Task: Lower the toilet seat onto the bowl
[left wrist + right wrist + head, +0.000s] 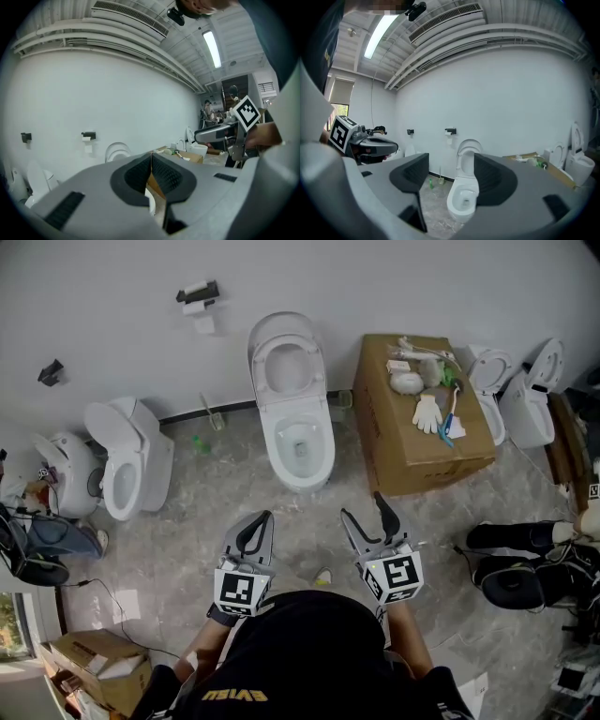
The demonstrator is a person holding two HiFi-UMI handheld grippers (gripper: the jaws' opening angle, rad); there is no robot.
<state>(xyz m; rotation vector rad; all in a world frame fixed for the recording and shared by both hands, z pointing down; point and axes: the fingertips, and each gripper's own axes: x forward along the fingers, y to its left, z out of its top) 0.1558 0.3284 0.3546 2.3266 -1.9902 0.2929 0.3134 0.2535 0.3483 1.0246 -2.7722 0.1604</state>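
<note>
Upright against the wall, the toilet seat (287, 367) stands raised with its lid, leaving the bowl (301, 476) uncovered; it has yet to come down. Bare floor (202, 521) lies open before it, and a cardboard box (422, 442) crowds one side. Well short of it, the right gripper (361, 504) gapes wide and empty, likely readied for the seat's edge. The left gripper (265, 518) is pinched closed on nothing.

We count five toilets (298, 432), two cardboard boxes (394, 451), two black wall holders (198, 292), one small green bottle (200, 442) and just one white glove (427, 414), lol.
</note>
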